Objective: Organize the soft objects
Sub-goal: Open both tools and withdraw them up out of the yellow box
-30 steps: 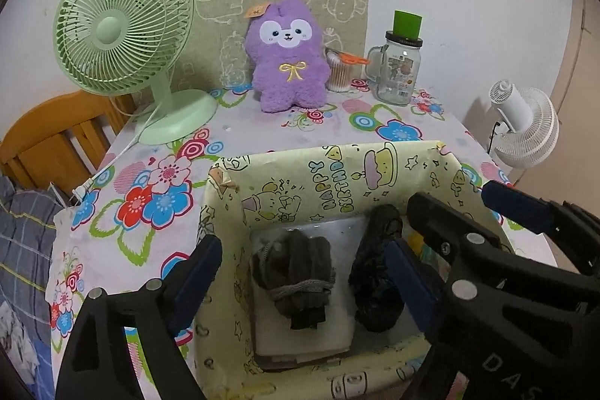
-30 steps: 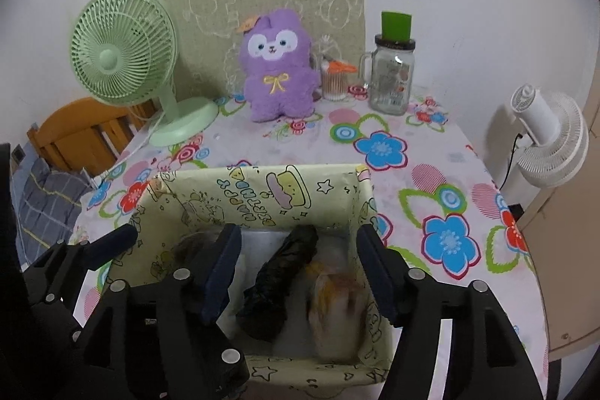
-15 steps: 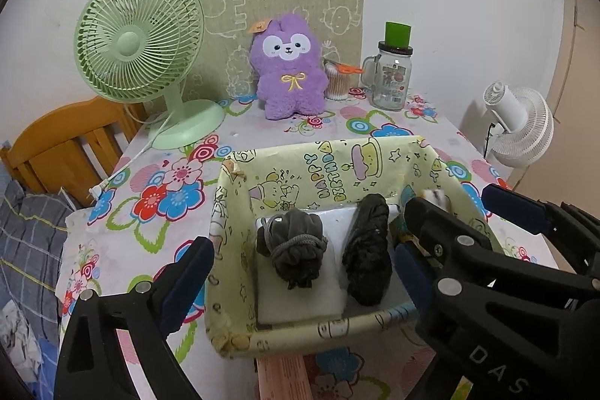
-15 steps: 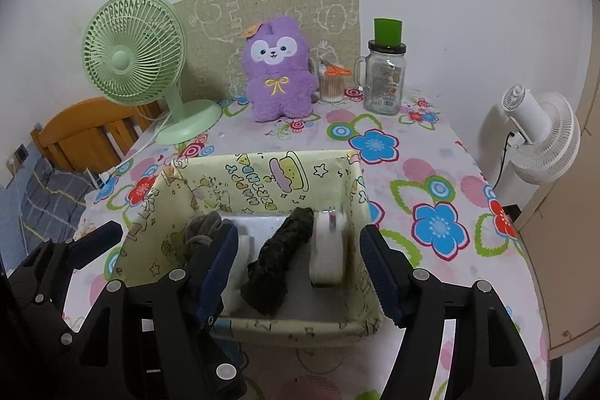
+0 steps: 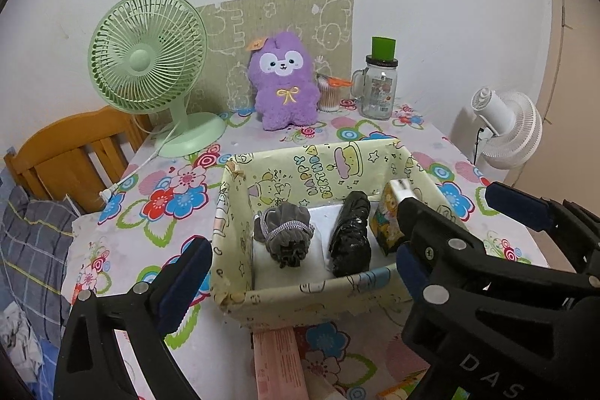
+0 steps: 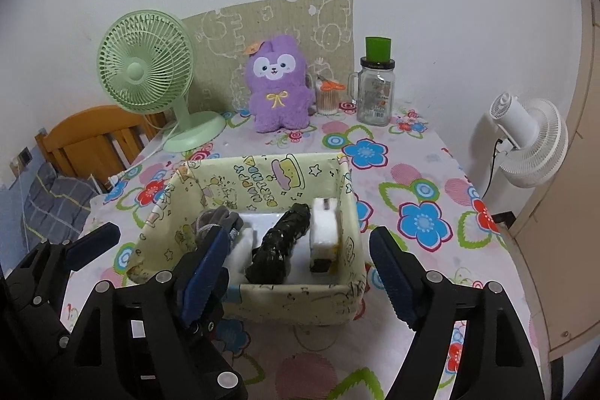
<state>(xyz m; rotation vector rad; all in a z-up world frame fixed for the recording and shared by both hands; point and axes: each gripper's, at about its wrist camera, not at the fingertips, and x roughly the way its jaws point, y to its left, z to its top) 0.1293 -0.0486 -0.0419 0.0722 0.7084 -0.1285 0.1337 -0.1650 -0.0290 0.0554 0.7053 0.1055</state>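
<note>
A yellow cartoon-print box [image 5: 232, 242] [image 6: 296, 298] stands on the floral table. Inside it lie a grey rolled cloth bundle [image 5: 285, 233] [image 6: 215, 218], a black rolled bundle [image 5: 350, 237] [image 6: 281, 248] and a white and yellow sponge-like block [image 5: 386, 218] [image 6: 324, 235] standing against the right wall. My left gripper [image 5: 296, 274] is open and empty, in front of the box. My right gripper [image 6: 296, 272] is open and empty, also just in front of the box. A purple plush toy [image 5: 283, 85] [image 6: 277, 87] sits at the back of the table.
A green desk fan [image 5: 150, 62] [image 6: 148, 74] stands back left. A glass jar with a green lid [image 5: 378, 85] [image 6: 375, 89] and a cup of cotton swabs [image 6: 328, 96] stand back right. A white fan [image 6: 528, 141] and a wooden chair [image 5: 71, 152] flank the table.
Both grippers have pulled back and up from the box. The white and yellow block left the right gripper and now stands inside the box by the right wall.
</note>
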